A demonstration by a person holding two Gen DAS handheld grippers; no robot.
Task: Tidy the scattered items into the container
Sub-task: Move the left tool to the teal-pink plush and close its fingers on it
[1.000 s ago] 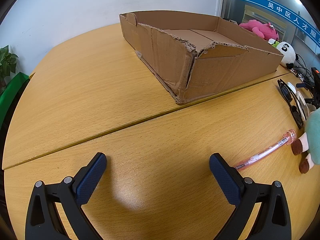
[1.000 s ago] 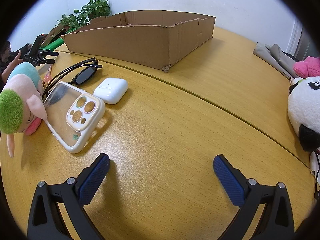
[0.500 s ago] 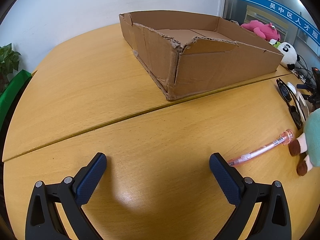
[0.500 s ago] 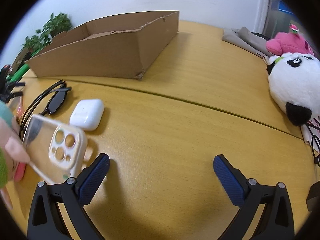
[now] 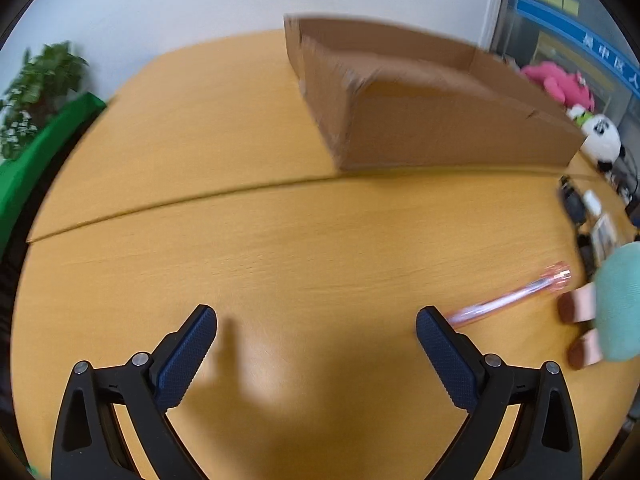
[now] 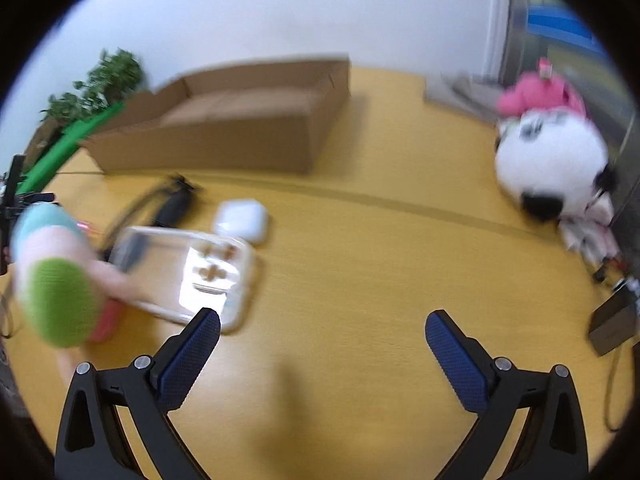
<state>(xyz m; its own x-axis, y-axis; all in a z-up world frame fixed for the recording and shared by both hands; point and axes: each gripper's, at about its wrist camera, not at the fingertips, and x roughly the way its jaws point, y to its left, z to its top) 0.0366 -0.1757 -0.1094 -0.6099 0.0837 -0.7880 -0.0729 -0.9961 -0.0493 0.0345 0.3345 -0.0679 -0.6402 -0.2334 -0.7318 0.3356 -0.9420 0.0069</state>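
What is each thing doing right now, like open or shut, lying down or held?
left gripper: open, empty.
right gripper: open, empty.
cardboard box: open-topped, looks empty.
pink pen: lying flat on table.
phone case: lying flat, camera holes up.
earbud case: shut.
sunglasses: lying on table.

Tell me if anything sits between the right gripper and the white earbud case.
Yes. The clear phone case lies just ahead of the right gripper, by its left jaw, with the white earbud case right behind it. Coming in from the right looks clear.
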